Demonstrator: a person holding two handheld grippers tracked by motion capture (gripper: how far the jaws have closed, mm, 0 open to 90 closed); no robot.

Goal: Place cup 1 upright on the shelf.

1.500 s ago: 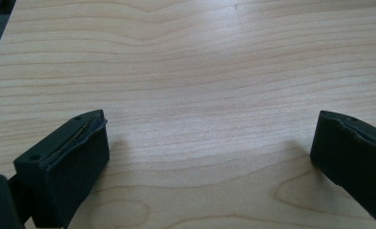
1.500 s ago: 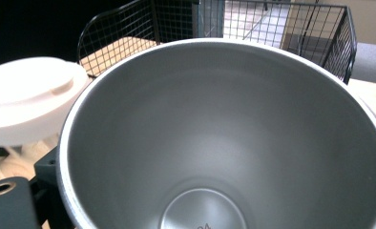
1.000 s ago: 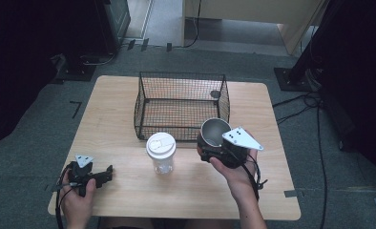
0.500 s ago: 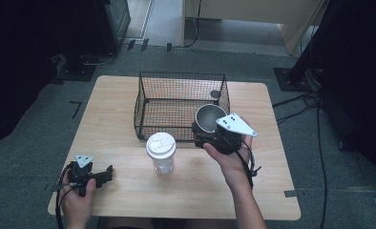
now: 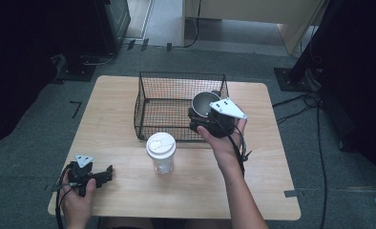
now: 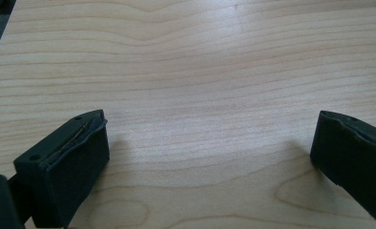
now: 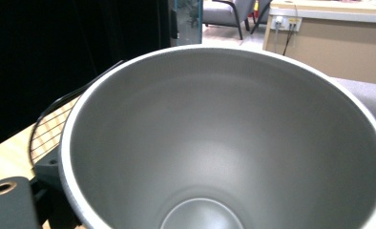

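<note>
Now metal cup [image 5: 204, 102] in right tool [image 5: 195, 120] (tilted)

No legible text, label, brand, number or sign appears on any object or surface in the three views.

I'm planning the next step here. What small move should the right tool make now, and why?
Probably carry the metal cup a little further forward and lower it into the wire basket. The right tool holds it raised at the basket's near right rim, seemingly not yet inside.
</note>
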